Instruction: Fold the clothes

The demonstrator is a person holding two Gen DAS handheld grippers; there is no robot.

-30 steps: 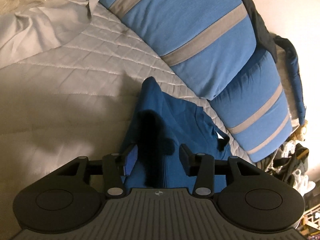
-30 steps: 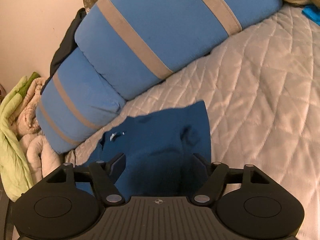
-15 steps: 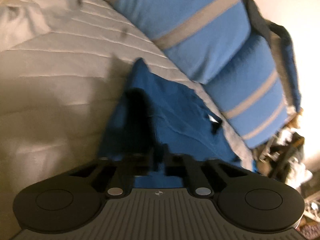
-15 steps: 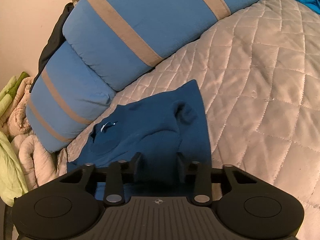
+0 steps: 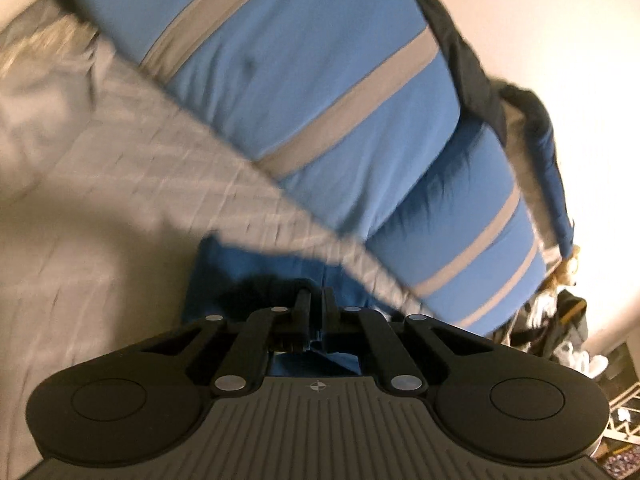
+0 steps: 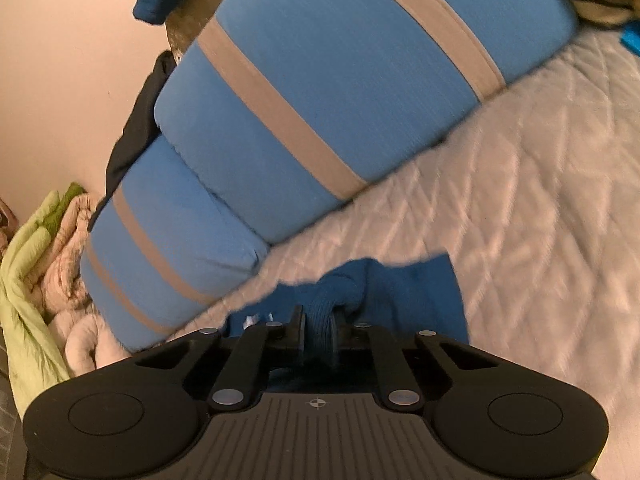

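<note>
1. The left tool [image 5: 316, 300] has its fingers drawn close together, clenched on a fold of the dark blue garment [image 5: 240, 276], with a thin sliver of the cloth showing between them.
2. The right tool [image 6: 318, 320] is clamped on a thick bunched ridge of the same dark blue garment [image 6: 416, 296], which fills the gap between its fingers.
3. The garment lies on the bed's quilted grey cover [image 6: 540, 200], just in front of both tools, with its far edge near the pillows.
4. In the left wrist view the cover [image 5: 100, 200] is blurred, and the garment's far edge reads as a smeared line.
5. Two blue pillows with grey stripes [image 5: 320, 80] lie against the wall at the head of the bed; the same blue pillows [image 6: 340, 80] fill the upper part of the right wrist view.
6. A dark piece of clothing [image 5: 472, 56] hangs behind the pillows.
7. A light green blanket [image 6: 28, 280] is heaped at the bedside, left of the pillows in the right wrist view.
</note>
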